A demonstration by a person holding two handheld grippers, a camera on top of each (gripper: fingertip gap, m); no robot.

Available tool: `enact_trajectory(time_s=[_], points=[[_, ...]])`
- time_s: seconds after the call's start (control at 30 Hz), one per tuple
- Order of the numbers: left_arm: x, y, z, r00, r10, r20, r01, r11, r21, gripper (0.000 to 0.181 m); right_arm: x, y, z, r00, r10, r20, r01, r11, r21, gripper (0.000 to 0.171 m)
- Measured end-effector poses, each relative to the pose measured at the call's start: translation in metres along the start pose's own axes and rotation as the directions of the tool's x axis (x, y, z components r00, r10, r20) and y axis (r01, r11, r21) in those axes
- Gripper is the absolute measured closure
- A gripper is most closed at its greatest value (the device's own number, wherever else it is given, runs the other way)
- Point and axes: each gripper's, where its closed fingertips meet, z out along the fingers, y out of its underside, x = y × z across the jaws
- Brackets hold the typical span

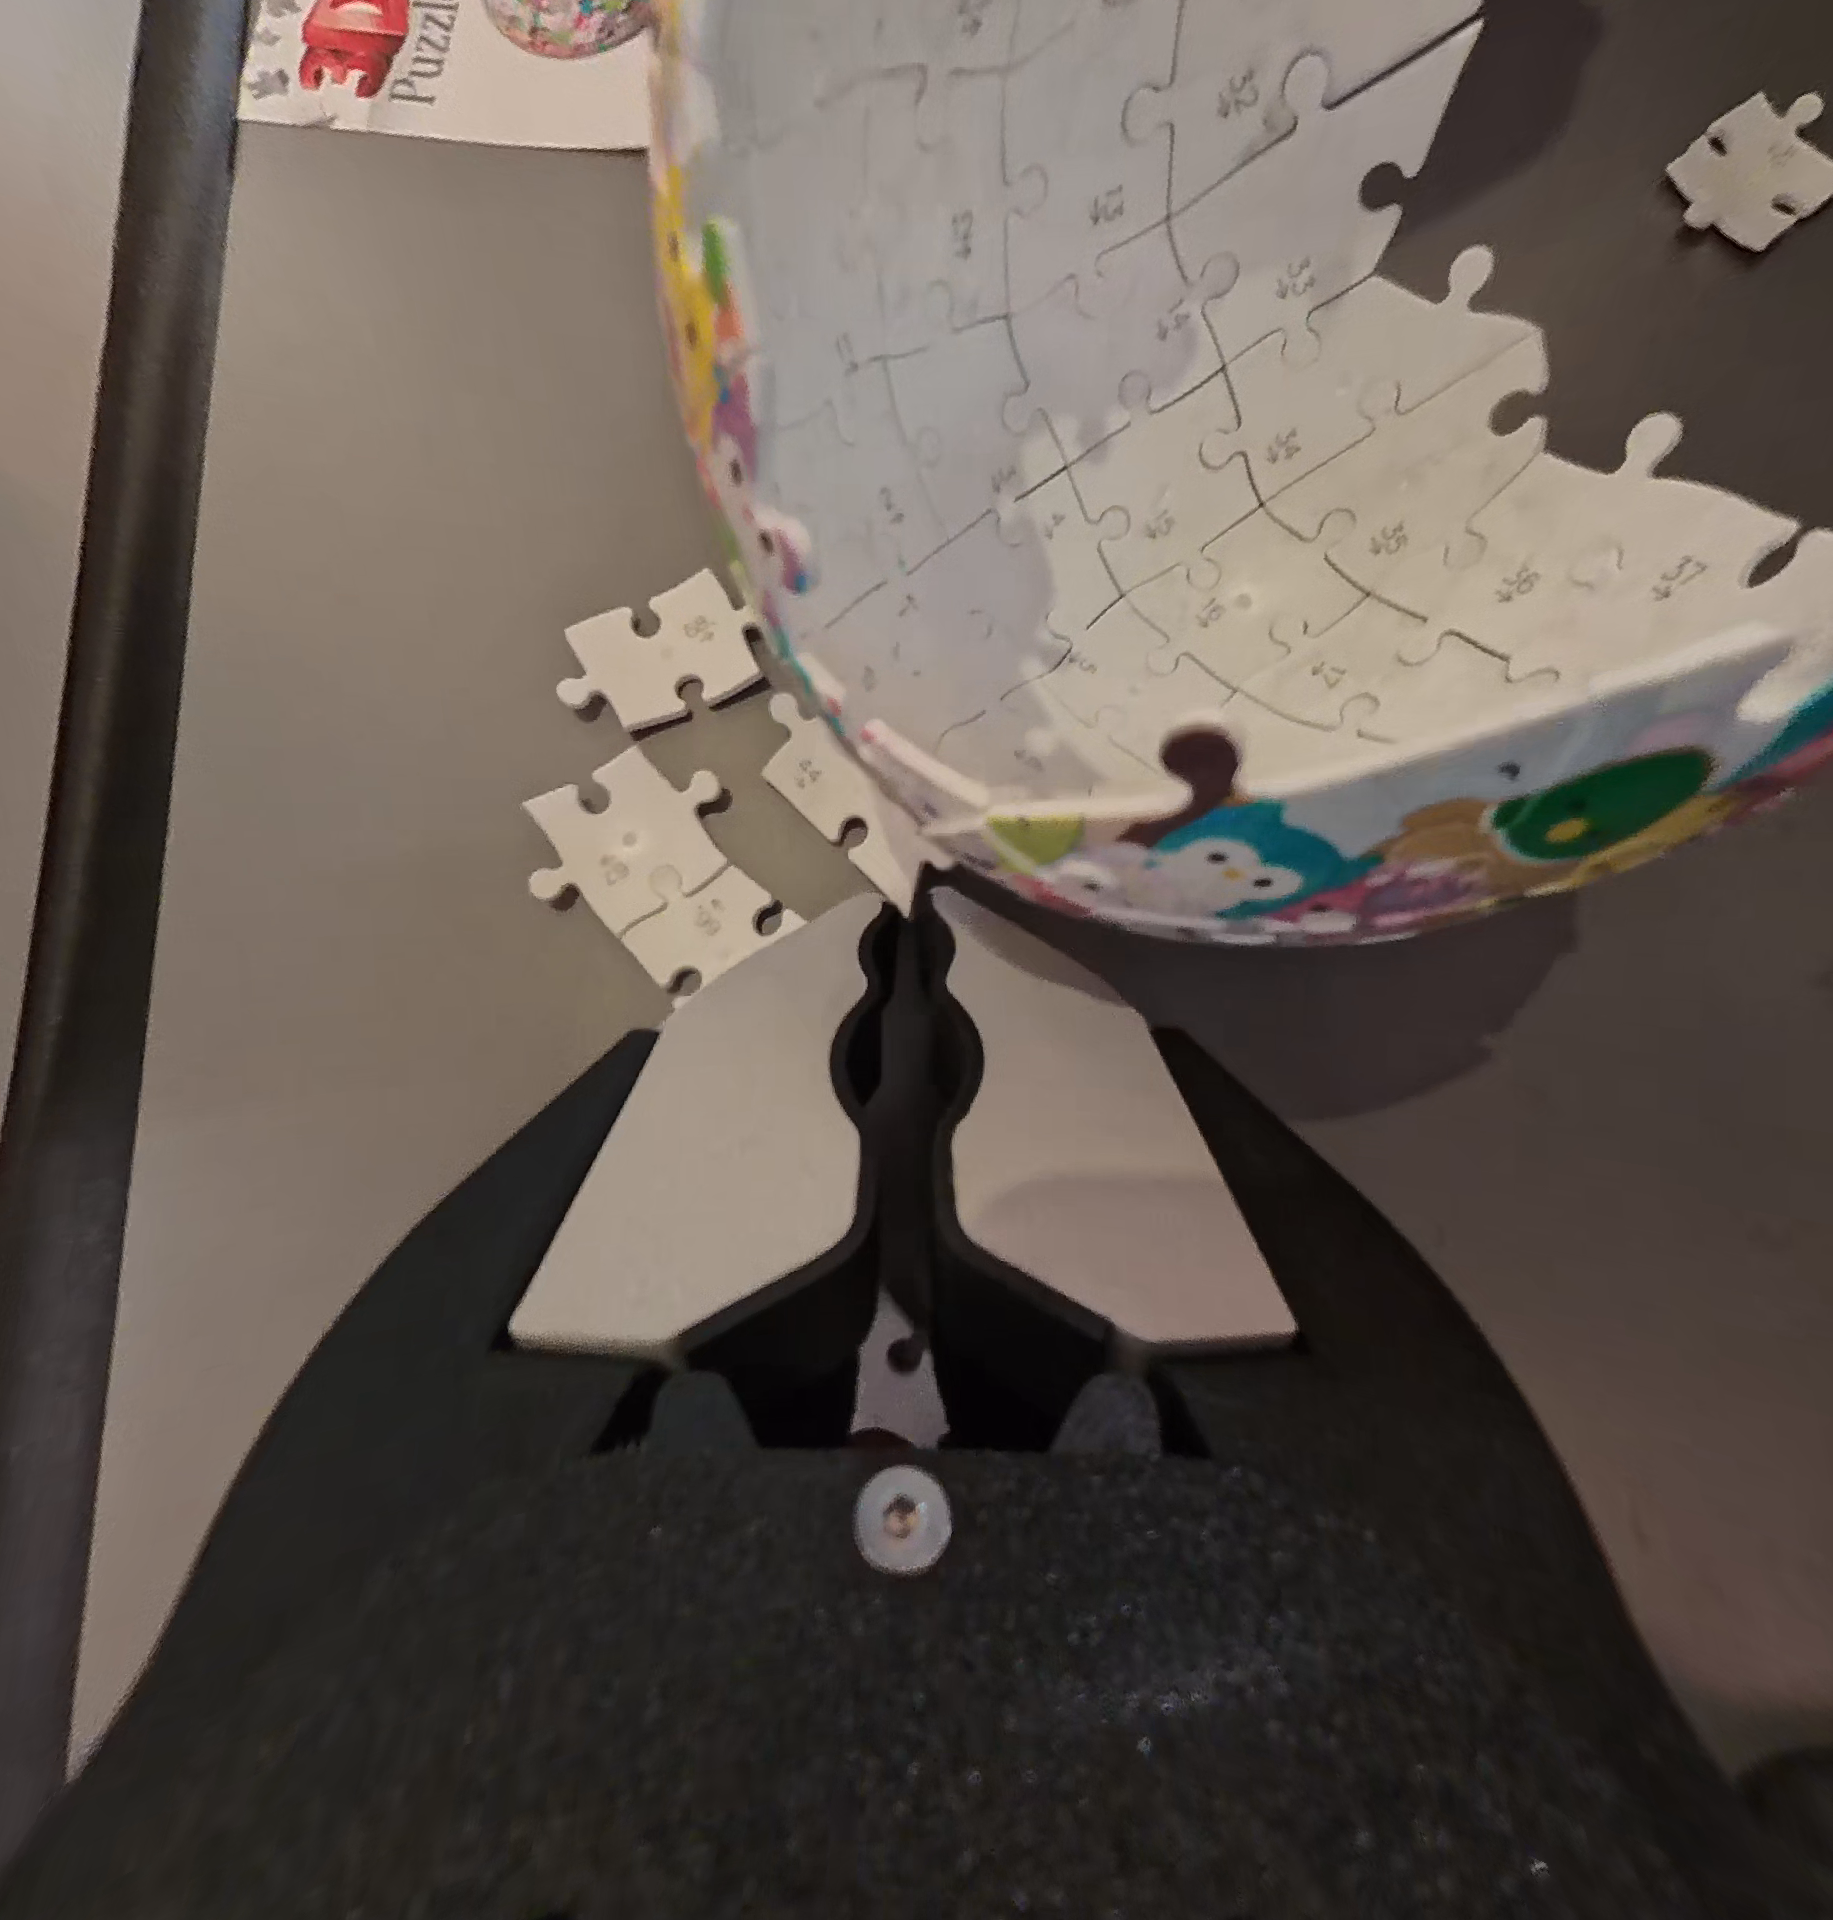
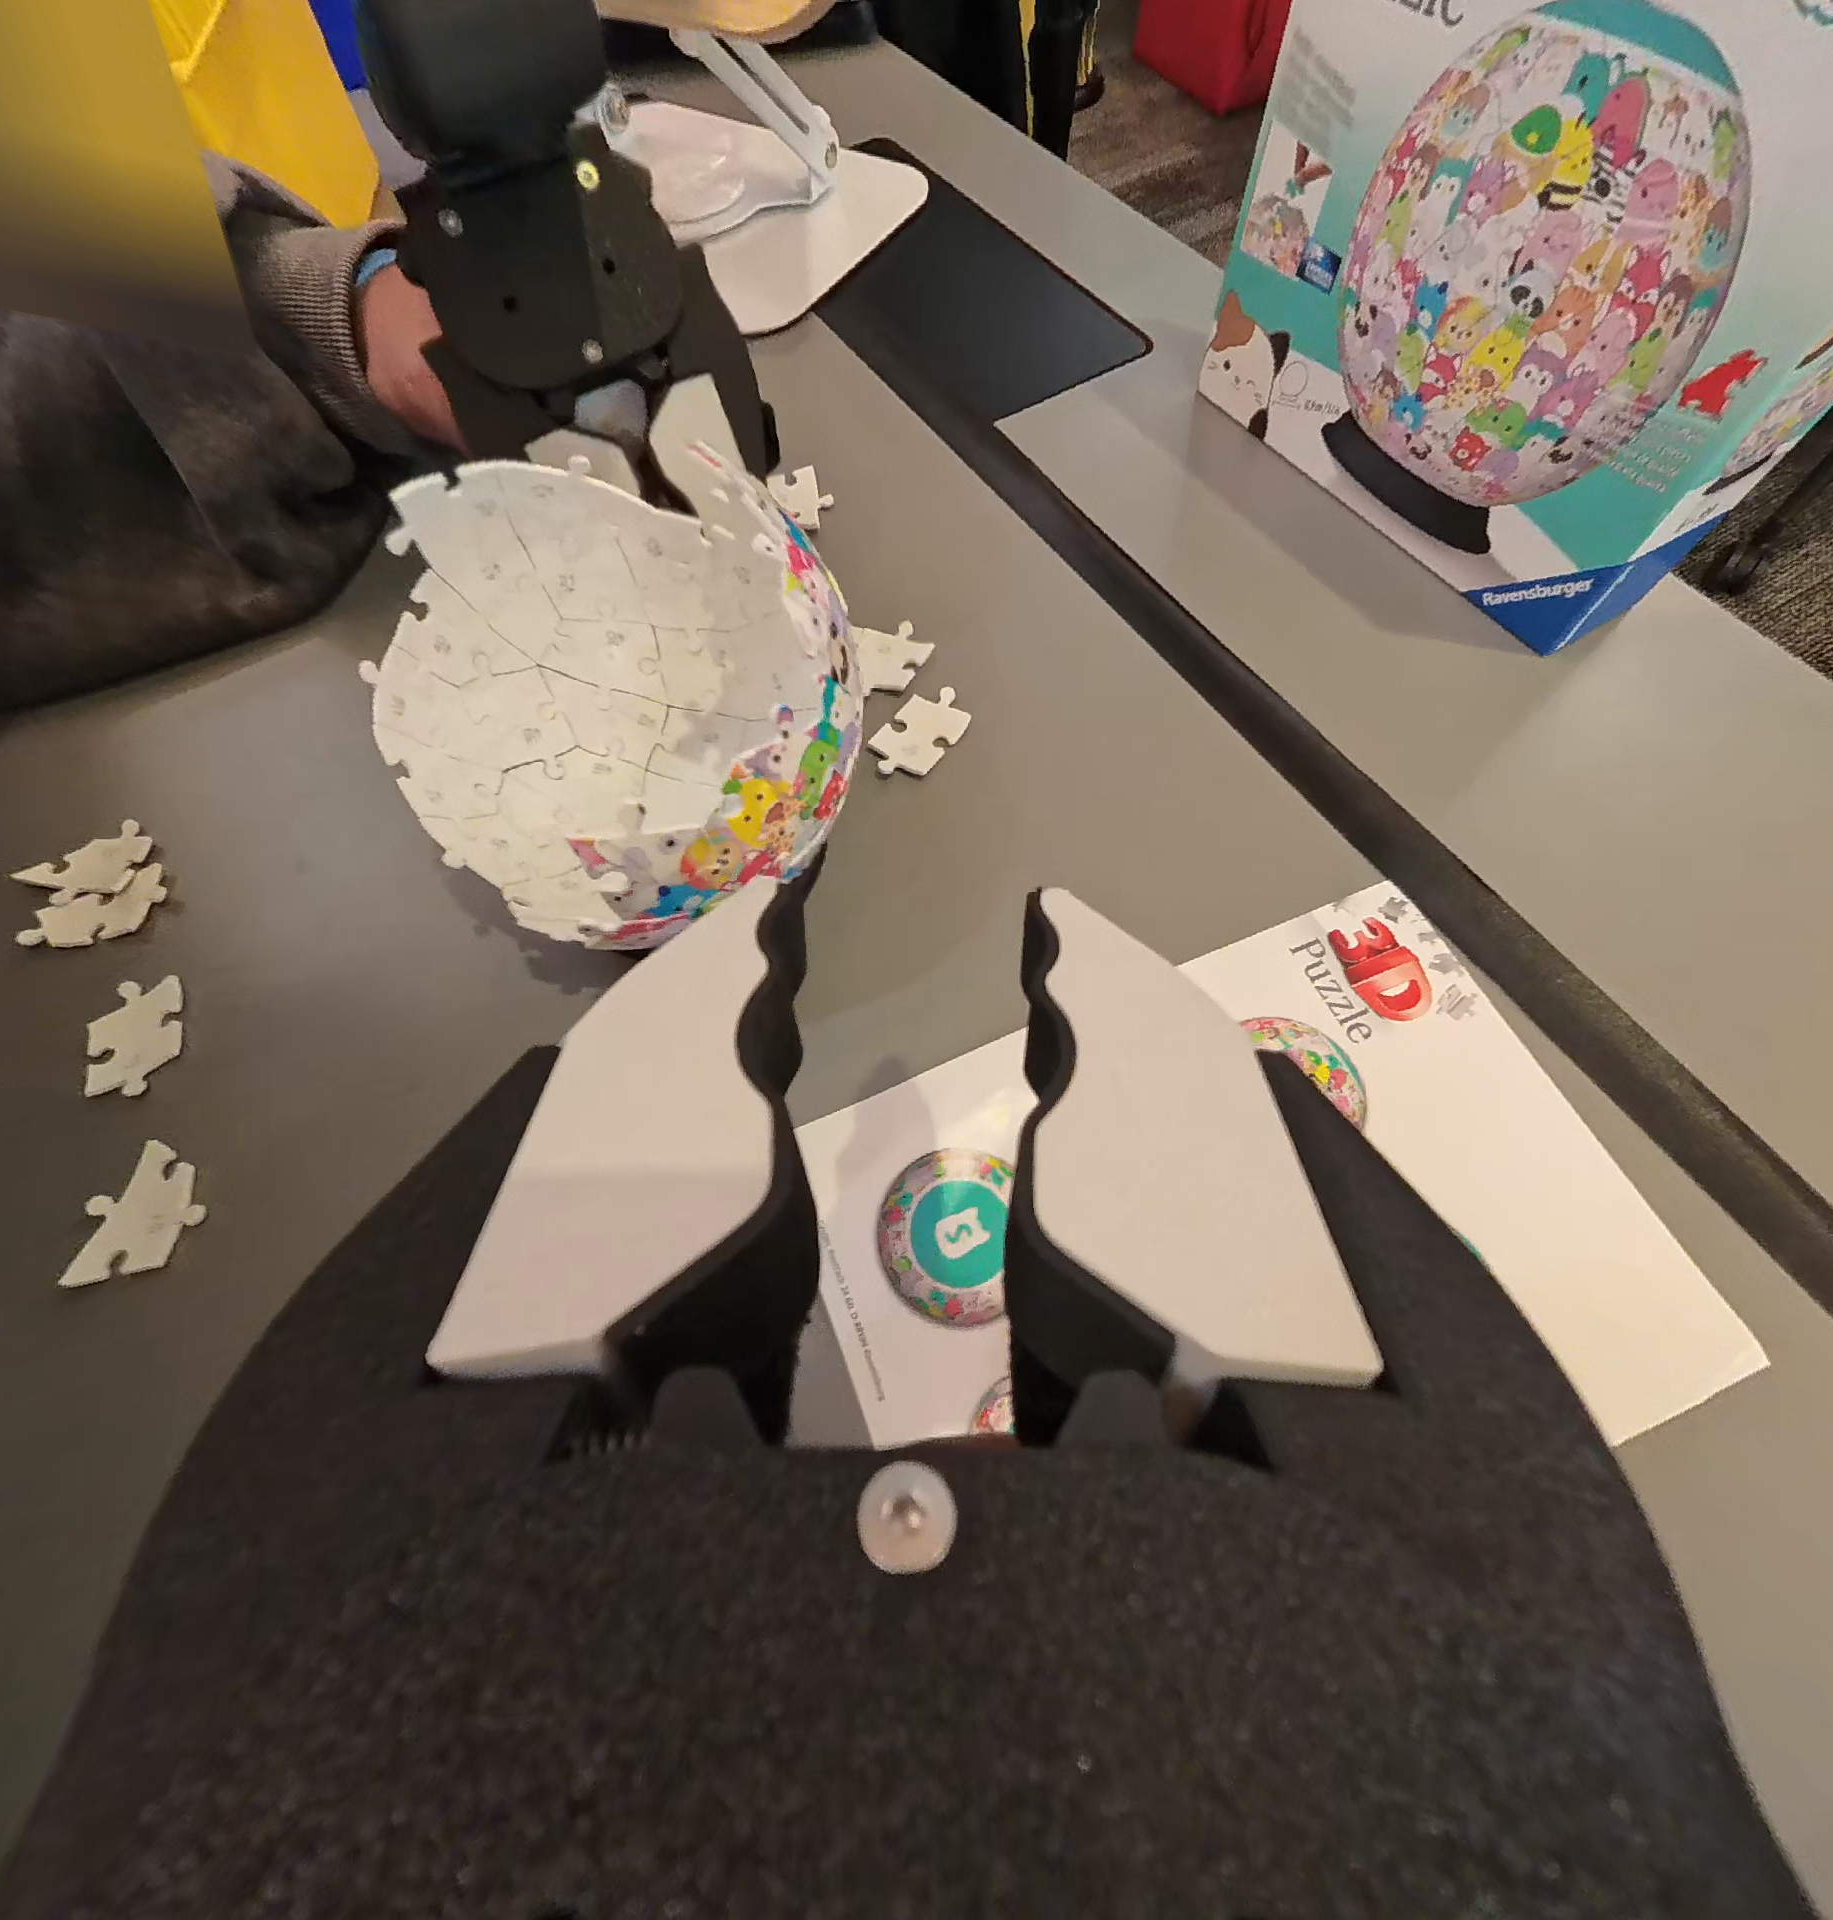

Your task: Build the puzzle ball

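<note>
While the half-built puzzle ball (image 2: pixel 621 707) rests on the grey worktop (image 2: pixel 1151 831) with its open, white inside turned up and toward the person, the left gripper (image 1: pixel 917 914) is clenched on the rim of this shell, at its edge on the side away from the right gripper. This hold seems to keep the shell steady. The right gripper (image 2: pixel 901 935) is released, with its jaws well apart and nothing between them. It hangs on the near side of the ball, and the ball lies ahead of it and a little to its left. The coming move turns on this relation: the loose pieces (image 2: pixel 127 1039) lie in a row to the left of the ball, well apart from it, and two more pieces (image 2: pixel 917 727) lie just beside the ball on its right. I judge that the free right gripper is the one to fetch a piece, because the left one is occupied. The shell has no clear long axis. A printed instruction sheet (image 2: pixel 1463 1195) lies under the right gripper, to the right of the ball, and a puzzle box (image 2: pixel 1514 312) with a picture of the finished ball stands beyond the ball. Both carry a brand and a title, which I do not copy. The backs of the pieces carry small printed marks.
</note>
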Motion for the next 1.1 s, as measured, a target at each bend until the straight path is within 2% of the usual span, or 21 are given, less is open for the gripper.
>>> enact_trajectory(time_s=[0.13,0.3,0.43,0.53,0.6,0.7,0.77,0.83,0.93,1.0,1.1], points=[[-0.011,-0.005,-0.02,0.996,-0.03,0.086,0.025,0.998,0.055,0.179,-0.004,-0.008,-0.005,1.0,0.004,-0.002,-0.004,1.0,0.013,0.132],[-0.023,-0.019,-0.068,0.951,-0.119,0.286,0.073,0.983,0.168,0.179,-0.022,-0.038,-0.015,1.0,-0.007,0.004,0.007,0.994,0.111,0.135],[-0.01,-0.06,-0.119,0.887,-0.203,0.414,0.055,0.938,0.342,0.179,-0.048,-0.074,-0.009,0.997,0.046,0.068,-0.057,0.984,0.17,0.142],[0.017,-0.102,-0.146,0.831,-0.227,0.508,-0.005,0.91,0.415,0.179,-0.08,-0.112,-0.004,0.971,0.112,0.212,-0.159,0.963,0.217,0.145],[0.041,-0.127,-0.153,0.785,-0.201,0.586,-0.06,0.917,0.394,0.179,-0.1,-0.129,-0.002,0.931,0.17,0.323,-0.248,0.944,0.216,0.145],[0.077,-0.161,-0.155,0.683,-0.103,0.723,-0.165,0.943,0.29,0.179,-0.13,-0.139,-0.005,0.838,0.265,0.477,-0.376,0.914,0.153,0.147],[0.099,-0.177,-0.151,0.611,-0.026,0.791,-0.216,0.956,0.198,0.179,-0.145,-0.144,-0.021,0.757,0.307,0.576,-0.469,0.87,0.153,0.148],[0.119,-0.188,-0.143,0.576,0.029,0.817,-0.238,0.962,0.134,0.179,-0.155,-0.148,-0.042,0.69,0.324,0.647,-0.545,0.821,0.17,0.15],[0.145,-0.202,-0.132,0.549,0.067,0.833,-0.257,0.962,0.092,0.179,-0.162,-0.133,-0.055,0.703,0.348,0.62,-0.549,0.82,0.161,0.165],[0.154,-0.207,-0.13,0.518,0.081,0.851,-0.253,0.966,0.062,0.179,-0.165,-0.125,-0.063,0.707,0.359,0.61,-0.558,0.813,0.167,0.168],[0.163,-0.206,-0.115,0.563,0.038,0.825,-0.203,0.975,0.093,0.179,-0.17,-0.112,-0.071,0.723,0.363,0.587,-0.543,0.824,0.159,0.169]])
